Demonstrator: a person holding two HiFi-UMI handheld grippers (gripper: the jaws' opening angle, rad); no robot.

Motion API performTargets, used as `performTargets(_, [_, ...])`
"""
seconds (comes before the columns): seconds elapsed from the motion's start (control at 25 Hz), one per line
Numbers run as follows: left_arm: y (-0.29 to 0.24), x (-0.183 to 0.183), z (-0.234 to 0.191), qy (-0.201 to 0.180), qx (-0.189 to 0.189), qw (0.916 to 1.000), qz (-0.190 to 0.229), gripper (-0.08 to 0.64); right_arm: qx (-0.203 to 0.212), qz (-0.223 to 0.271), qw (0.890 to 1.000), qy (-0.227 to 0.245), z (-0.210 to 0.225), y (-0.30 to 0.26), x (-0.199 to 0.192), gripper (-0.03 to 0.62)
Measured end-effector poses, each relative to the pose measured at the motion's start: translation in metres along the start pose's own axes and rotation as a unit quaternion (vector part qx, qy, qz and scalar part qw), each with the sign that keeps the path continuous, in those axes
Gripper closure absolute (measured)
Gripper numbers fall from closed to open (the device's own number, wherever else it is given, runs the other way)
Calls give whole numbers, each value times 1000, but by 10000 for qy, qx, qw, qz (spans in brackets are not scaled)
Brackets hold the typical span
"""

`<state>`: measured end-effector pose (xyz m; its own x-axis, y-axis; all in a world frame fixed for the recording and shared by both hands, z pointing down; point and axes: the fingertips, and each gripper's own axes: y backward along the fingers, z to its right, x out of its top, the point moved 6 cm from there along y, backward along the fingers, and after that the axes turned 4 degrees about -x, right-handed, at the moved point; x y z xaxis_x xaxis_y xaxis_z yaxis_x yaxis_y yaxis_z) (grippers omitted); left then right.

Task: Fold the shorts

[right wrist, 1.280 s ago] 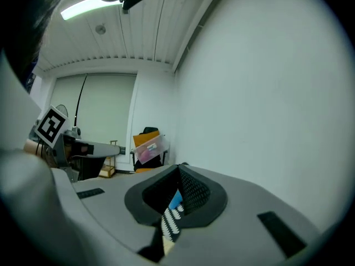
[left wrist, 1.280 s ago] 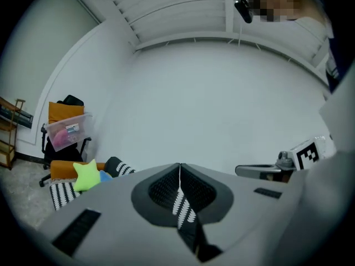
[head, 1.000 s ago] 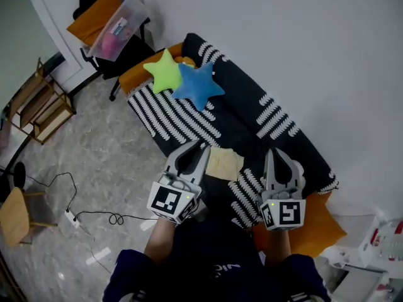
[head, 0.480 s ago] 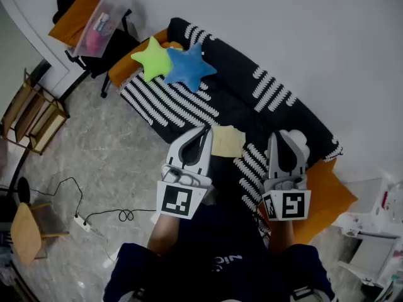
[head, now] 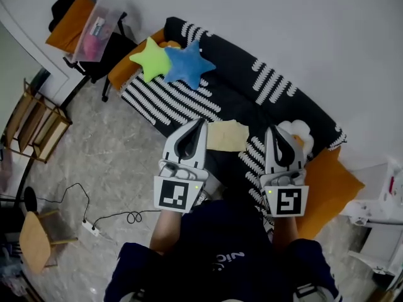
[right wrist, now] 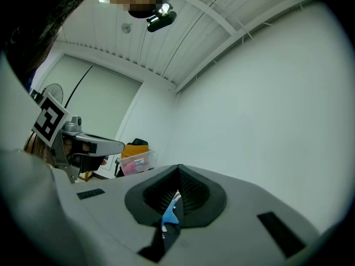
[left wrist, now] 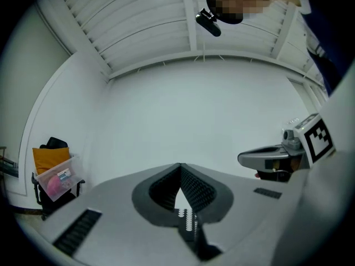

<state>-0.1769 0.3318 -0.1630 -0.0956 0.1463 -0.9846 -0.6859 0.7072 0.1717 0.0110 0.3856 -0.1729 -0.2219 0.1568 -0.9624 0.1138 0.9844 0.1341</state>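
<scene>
The shorts (head: pixel 227 136) are a pale yellow, folded flat patch lying on the black-and-white striped sofa (head: pixel 264 90), near its front edge. In the head view my left gripper (head: pixel 200 123) hangs just left of them and my right gripper (head: pixel 275 131) a little to their right. Both are shut and hold nothing. In the left gripper view the left gripper (left wrist: pixel 180 168) points slightly upward at the bare white wall, its jaws pressed together. The right gripper (right wrist: pixel 178 168) is the same in its own view. Neither gripper view shows the shorts.
A green star cushion (head: pixel 151 58) and a blue one (head: pixel 187 63) lie at the sofa's far left end. An orange cushion (head: pixel 330 190) and a white soft toy (head: pixel 299 131) lie at its right end. A clear plastic box (head: pixel 94 27), a wooden rack (head: pixel 34 124) and a floor cable (head: pixel 94 228) are to the left.
Both grippers have lifted a little above the sofa's front edge, still side by side. The shorts lie where they were, and the head camera has shifted.
</scene>
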Motion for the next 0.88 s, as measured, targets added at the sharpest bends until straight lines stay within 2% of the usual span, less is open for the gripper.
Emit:
performTargets(0.32, [10,-8,-9,-53,-85,9999,60,558,-57,-7,9997,218,-10,6,-1,585])
performTargets(0.52, [11,-11,-5,-159,-253,9995,80,558,-211,-46,9996,158,-11,9,-6,586])
performTargets(0.88, [11,-29,0,37,-358,9993,27,558,-318,-104,9988,357,-7,17,-12,586])
